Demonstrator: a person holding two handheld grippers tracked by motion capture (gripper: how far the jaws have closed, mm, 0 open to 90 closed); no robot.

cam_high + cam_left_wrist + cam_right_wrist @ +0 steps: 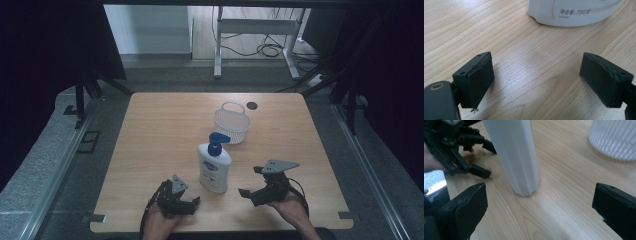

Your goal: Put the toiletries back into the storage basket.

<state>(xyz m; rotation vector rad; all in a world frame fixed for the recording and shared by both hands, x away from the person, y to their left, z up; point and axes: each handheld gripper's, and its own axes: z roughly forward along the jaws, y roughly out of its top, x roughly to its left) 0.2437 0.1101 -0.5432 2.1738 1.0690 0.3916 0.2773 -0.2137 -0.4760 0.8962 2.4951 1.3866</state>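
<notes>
Both grippers wide open beside the soap bottle.
White plastic pump bottle with blue pump (214,166) stands upright between left gripper (187,201) and right gripper (251,181), ahead of both empty jaw pairs, untouched.

Bottle (214,167) upright on table (150,130). Basket (232,125) just behind it, to the right. My left gripper (192,202) left-front of bottle; right gripper (250,181) to its right.

In the high view, the left gripper (192,201) is at the bottom, left of centre, held by the left hand (160,220); its jaws stand wide apart with nothing between them. The right gripper (250,182) is at the lower right, held by the right hand (292,205), jaws also spread wide and empty.
</notes>
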